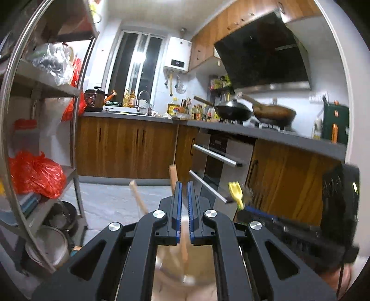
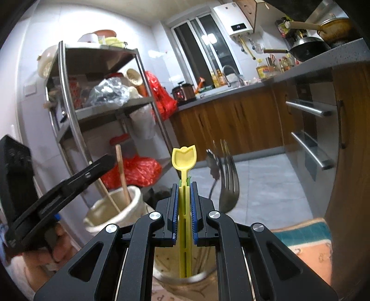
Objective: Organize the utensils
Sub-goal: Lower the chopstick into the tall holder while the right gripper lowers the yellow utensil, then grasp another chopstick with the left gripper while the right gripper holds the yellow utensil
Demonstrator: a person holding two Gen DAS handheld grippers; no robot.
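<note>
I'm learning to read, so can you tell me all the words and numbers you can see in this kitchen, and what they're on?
Nothing here can be read for sure.
White water heater: its small dark display shows lit digits, too blurred to read.
Yellow oil bottle: label too small.
Sauce bottles by the black wok: labels too small.
Patterned cloth: faint marks, not clearly letters.
Yellow spoon in the right gripper: no writing.

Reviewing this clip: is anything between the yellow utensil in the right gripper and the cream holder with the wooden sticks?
Partly. The right gripper is shut on the yellow utensil, which stands in a jar beside a metal fork. The left gripper reaches in above the cream holder, and the wooden sticks already occupy its mouth.
</note>
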